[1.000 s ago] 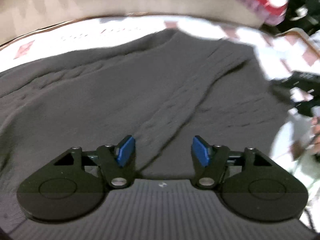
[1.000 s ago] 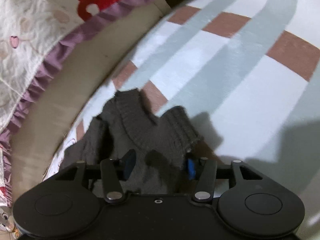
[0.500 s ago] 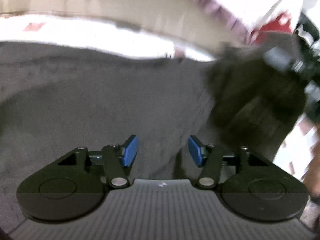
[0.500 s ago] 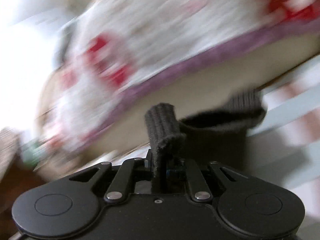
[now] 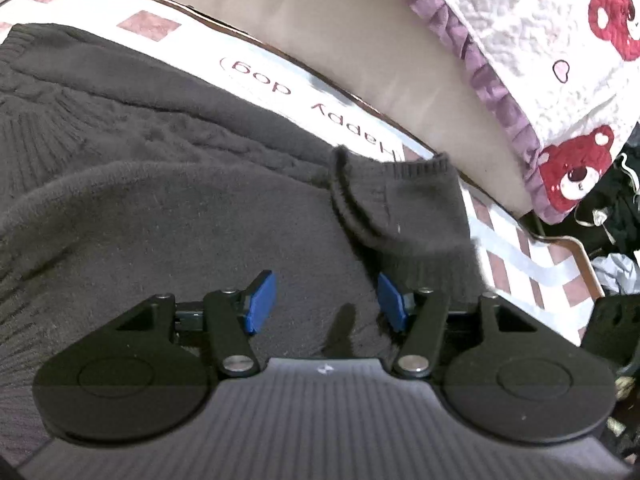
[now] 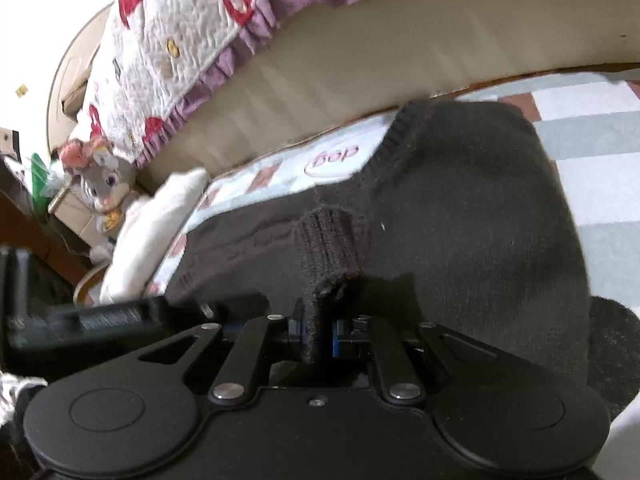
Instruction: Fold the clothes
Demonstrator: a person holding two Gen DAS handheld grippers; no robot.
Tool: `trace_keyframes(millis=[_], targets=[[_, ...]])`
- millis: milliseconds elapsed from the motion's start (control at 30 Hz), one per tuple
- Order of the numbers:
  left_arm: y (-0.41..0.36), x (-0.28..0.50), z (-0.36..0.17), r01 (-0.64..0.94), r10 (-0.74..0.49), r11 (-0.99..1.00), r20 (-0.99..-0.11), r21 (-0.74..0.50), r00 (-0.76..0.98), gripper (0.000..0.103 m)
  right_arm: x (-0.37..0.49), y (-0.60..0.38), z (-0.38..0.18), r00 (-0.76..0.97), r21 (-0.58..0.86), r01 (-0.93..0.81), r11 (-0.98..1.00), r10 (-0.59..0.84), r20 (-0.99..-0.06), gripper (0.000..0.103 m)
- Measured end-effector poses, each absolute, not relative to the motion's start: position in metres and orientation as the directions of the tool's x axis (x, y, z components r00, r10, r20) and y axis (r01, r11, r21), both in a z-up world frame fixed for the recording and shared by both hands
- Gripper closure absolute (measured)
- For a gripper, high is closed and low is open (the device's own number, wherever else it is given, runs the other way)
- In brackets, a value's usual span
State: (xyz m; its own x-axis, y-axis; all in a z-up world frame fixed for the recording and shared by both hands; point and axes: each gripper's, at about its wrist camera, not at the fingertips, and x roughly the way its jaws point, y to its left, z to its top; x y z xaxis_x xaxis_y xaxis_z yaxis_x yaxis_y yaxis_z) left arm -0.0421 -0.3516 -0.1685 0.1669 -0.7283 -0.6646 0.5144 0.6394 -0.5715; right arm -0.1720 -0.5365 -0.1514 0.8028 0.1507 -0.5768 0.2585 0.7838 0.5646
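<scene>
Pinching the ribbed cuff (image 6: 326,248) of the dark sweater (image 6: 460,216) between its blue pads, the right claw (image 6: 317,340) is closed tight on the knit. The cuff stands up from the jaws, and the sleeve behind it lies over the body of the sweater. The left claw (image 5: 326,302) is wide open and holds nothing; its two blue pads (image 5: 260,300) hang just above the sweater (image 5: 160,216), with dark fabric between and under them. Near its right pad lies the folded sleeve (image 5: 416,208) with its ribbed end turned up. The sweater is spread on a mat (image 5: 312,92) with pink squares and the words "Happy dog". Behind the mat stands a bed with a beige side (image 6: 360,60) and a quilt (image 5: 540,40) with red bears and a purple frill. A plush rabbit (image 6: 100,176) sits at the far left in the right wrist view.
</scene>
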Motion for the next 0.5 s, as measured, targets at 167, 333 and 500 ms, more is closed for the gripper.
trace_keyframes(millis=[167, 333, 500], targets=[[-0.346, -0.042, -0.169, 0.485, -0.754, 0.618, -0.642, -0.619, 0.143, 0.045, -0.155, -0.523, -0.15, 0.746, 0.415, 0.272, 0.868, 0.082, -0.661, 0.083], [-0.351, -0.047, -0.158, 0.543, -0.719, 0.647, -0.665, -0.535, 0.202, 0.045, -0.151, -0.52, -0.151, 0.722, 0.476, 0.188, 0.859, 0.208, -0.66, 0.068], [-0.34, -0.044, -0.152, 0.532, -0.719, 0.653, -0.662, -0.539, 0.212, 0.042, -0.156, -0.522, -0.129, 0.707, 0.518, 0.088, 0.851, 0.313, -0.635, 0.066]])
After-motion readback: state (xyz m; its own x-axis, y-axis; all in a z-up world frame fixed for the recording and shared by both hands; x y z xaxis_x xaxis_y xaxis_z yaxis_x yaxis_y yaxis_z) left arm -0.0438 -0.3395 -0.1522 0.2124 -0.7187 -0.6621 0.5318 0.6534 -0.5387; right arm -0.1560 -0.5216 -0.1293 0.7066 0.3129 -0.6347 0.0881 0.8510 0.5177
